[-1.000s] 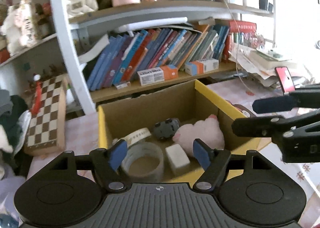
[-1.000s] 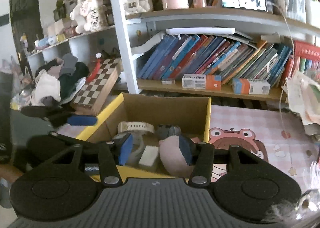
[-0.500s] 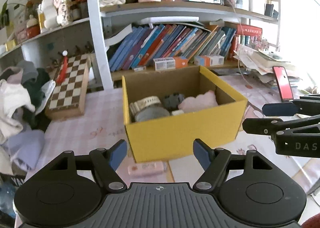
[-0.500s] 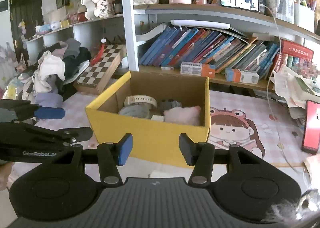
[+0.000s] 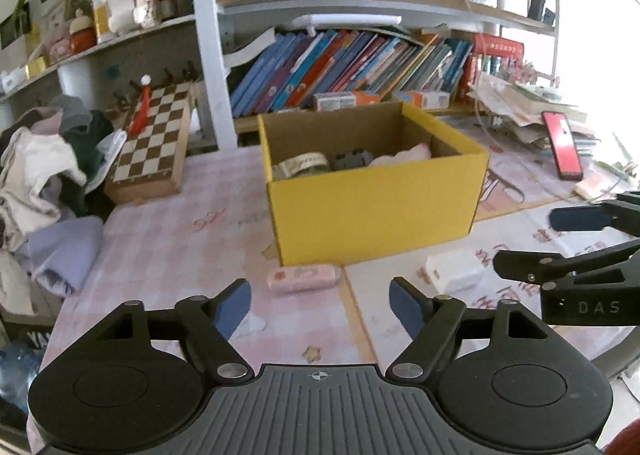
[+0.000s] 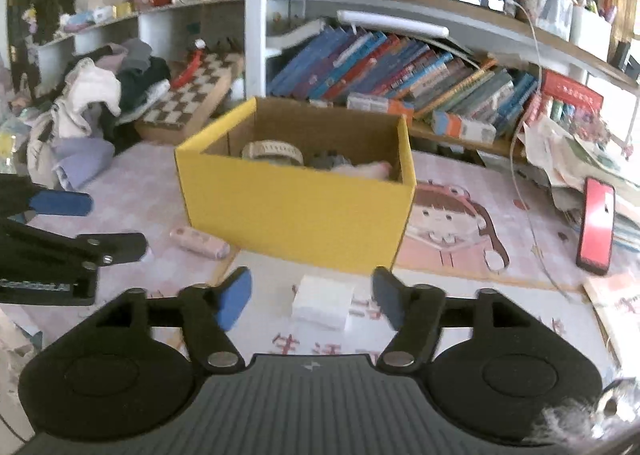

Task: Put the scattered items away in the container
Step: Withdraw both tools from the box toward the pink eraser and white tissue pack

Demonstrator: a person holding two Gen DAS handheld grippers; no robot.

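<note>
My right tongs point(image 6: 310, 301) have just been opening and stand wide with nothing pressed, the white block point(image 6: 323, 301) lying on the table straight ahead between the tips. My left tongs point(image 5: 320, 305), also just opening and empty, face the pink case point(image 5: 304, 277), its long axis crosswise, just before the yellow box point(image 5: 376, 211).

Right tongs point(image 6: 311, 297) stand apart, having just been opening, nothing gripped; white block point(image 6: 323, 301) lies on the desk point(image 6: 460, 287) between them; yellow box point(image 6: 296, 207) behind it; pink case point(image 6: 199, 242) beside the box's left front corner.
</note>
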